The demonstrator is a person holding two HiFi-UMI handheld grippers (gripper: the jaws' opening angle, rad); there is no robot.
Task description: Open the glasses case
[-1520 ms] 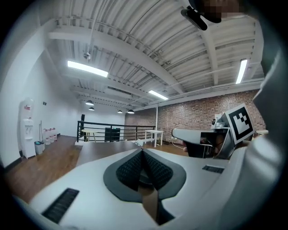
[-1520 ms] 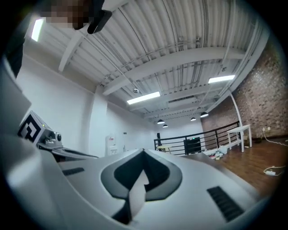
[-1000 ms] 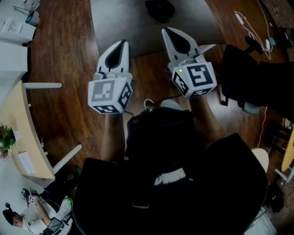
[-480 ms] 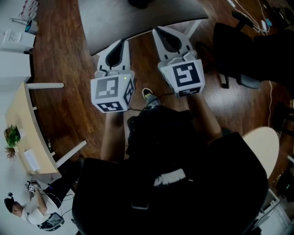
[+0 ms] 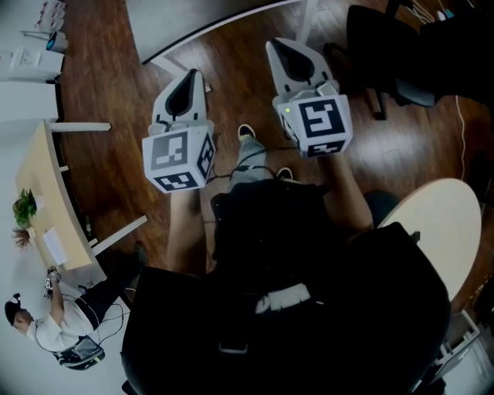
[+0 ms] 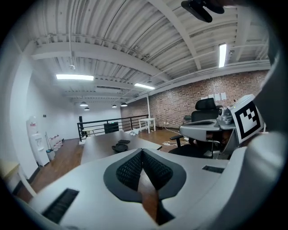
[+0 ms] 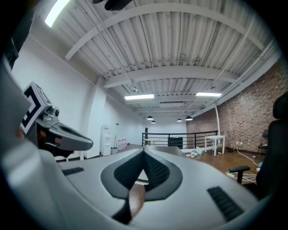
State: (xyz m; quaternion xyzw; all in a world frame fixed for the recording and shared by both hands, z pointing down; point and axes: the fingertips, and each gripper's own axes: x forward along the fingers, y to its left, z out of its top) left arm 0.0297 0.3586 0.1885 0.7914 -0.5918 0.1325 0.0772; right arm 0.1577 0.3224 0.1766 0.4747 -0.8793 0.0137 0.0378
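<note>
Out in front of the person, over the wooden floor [image 5: 100, 108], both claws are held side by side and near each other, pointing away from the body. Left gripper [image 6: 142, 152]: jaws together, ribbed dark pads meeting at the tips, nothing between them. Right gripper [image 7: 144, 155]: jaws likewise closed tip to tip, empty. Each marker cube sits at the rear of its claw, left cube [image 5: 177, 158], right cube [image 5: 320, 123]. Ahead of both sets of tips, apart from them, runs the curved edge of a grey table [image 5: 193, 19]. In the left gripper view a dark low object [image 6: 119, 147] lies on that table top, well beyond the left tips and a little to their left; too small to tell whether it is the glasses case. Neither claw touches the table or the object. To the right of the right claw stands a black office chair [image 5: 394, 46]; nearer the person on that side, a round pale table [image 5: 444, 224]. Well off to the left of the left claw, a light wooden desk [image 5: 42, 177] bears a small plant [image 5: 25, 207], and another person [image 5: 38, 328] sits just behind it. A shoe [image 5: 247, 133] shows between the two claws, below them. Past the grey table, a black railing [image 6: 108, 126] and a brick wall [image 6: 189, 96].
</note>
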